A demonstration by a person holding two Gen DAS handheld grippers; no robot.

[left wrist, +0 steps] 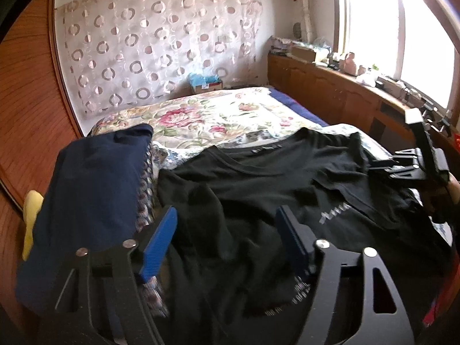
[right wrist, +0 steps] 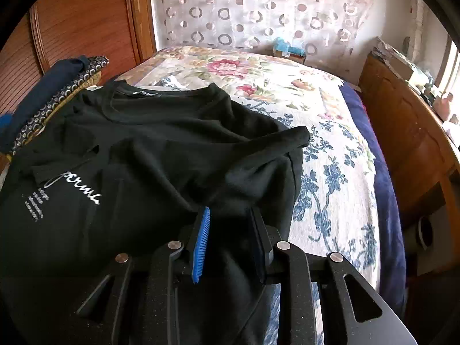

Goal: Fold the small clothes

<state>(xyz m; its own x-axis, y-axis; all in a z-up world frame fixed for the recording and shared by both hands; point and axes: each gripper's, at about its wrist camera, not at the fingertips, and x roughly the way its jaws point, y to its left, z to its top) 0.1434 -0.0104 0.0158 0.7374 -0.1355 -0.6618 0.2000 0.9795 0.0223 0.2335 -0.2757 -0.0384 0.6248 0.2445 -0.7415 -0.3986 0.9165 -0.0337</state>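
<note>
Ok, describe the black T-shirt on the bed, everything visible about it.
The black T-shirt is soft, jersey-like fabric with a ribbed round neckline, a label inside the collar and white script lettering above small lines of print. It lies crumpled on the floral bedspread, collar toward the far end of the bed, one sleeve folded over its body. A stack of folded clothes lies beside it. The right hand-held gripper has fabric bunched between its fingers; the left hand-held gripper is open over it.

A T-shirt (right wrist: 149,155) lay spread on the bed (right wrist: 330,120); folded clothes (left wrist: 92,189) were stacked left of it, a cabinet (left wrist: 325,86) right of the bed.
</note>
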